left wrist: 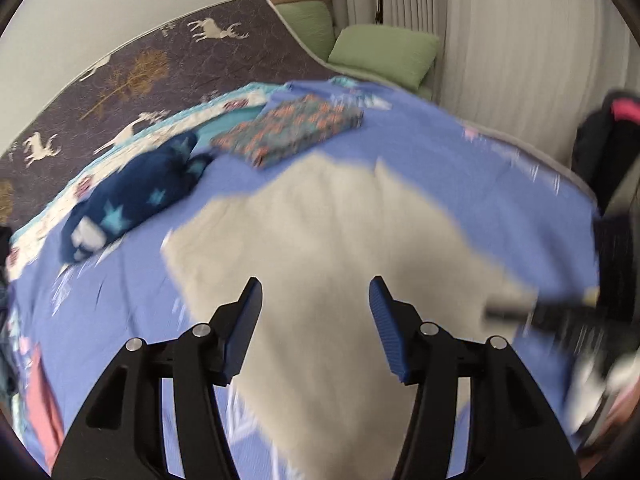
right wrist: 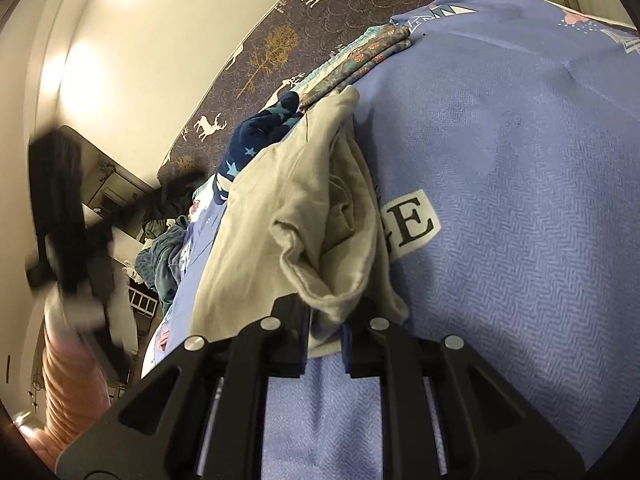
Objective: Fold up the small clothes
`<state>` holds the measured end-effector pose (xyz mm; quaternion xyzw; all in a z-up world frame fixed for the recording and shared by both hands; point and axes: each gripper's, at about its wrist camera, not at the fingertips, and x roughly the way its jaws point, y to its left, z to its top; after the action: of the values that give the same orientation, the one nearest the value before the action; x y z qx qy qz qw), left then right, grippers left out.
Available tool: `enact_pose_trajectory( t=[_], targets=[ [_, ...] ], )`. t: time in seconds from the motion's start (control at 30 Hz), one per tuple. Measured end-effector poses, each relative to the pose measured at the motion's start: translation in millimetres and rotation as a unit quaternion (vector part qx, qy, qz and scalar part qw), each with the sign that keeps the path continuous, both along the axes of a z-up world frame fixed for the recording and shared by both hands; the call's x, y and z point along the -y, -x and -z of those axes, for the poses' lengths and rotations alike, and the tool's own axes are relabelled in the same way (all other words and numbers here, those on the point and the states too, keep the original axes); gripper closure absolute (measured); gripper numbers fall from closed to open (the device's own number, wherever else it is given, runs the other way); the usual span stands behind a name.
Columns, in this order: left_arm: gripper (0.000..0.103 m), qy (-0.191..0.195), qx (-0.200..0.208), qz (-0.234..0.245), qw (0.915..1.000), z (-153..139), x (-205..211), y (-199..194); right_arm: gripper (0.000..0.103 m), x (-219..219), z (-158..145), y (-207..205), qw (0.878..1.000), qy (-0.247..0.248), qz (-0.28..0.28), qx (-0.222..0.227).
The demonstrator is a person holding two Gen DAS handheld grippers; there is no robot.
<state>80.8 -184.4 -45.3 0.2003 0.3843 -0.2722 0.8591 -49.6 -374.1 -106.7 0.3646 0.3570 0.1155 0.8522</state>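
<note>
A beige garment (left wrist: 328, 232) lies spread on the blue bedsheet (left wrist: 460, 152). My left gripper (left wrist: 316, 284) hovers over its near part, jaws wide apart, nothing between them. In the right wrist view the beige garment (right wrist: 280, 208) is bunched in folds along its edge. My right gripper (right wrist: 326, 316) is at that edge with its jaws standing a narrow gap apart. A slack fold of the cloth lies over and between the tips. The right gripper shows as a dark blur (left wrist: 560, 320) at the garment's right side. The left gripper is a blur (right wrist: 68, 220) at far left.
A folded floral garment (left wrist: 292, 128) and a crumpled navy star-print garment (left wrist: 132, 200) lie at the sheet's far left. Beyond them is a dark deer-print mattress (left wrist: 120, 80), with green pillows (left wrist: 384, 56) by the curtain. A pink sleeve (right wrist: 72, 392) shows at lower left.
</note>
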Motion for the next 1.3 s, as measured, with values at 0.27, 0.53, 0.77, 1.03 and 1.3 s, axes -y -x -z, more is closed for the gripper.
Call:
enact_pose_trajectory(
  t=[0.27, 0.53, 0.77, 1.03, 1.3],
  targets=[
    [0.047, 0.028, -0.061, -0.045, 0.9967, 50, -75, 41, 0.089, 16, 0, 9, 1.000, -0.010, 0.020, -0.010],
    [0.034, 0.097, -0.066, -0.083, 0.9896, 50, -97, 47, 0.095, 21, -27, 28, 0.996, 0.074, 0.057, 0.000],
    [0.036, 0.138, -0.072, -0.080, 0.9845, 43, -93, 43, 0.095, -25, -62, 3, 0.990, 0.102, -0.042, 0.092],
    [0.036, 0.126, -0.092, -0.103, 0.9823, 70, -99, 36, 0.103, 9, -2, -27, 0.996, 0.085, 0.006, -0.030],
    [0.036, 0.157, -0.079, -0.096, 0.9797, 48, -99, 33, 0.095, -1, -36, -28, 0.991, 0.130, -0.023, 0.013]
  ],
)
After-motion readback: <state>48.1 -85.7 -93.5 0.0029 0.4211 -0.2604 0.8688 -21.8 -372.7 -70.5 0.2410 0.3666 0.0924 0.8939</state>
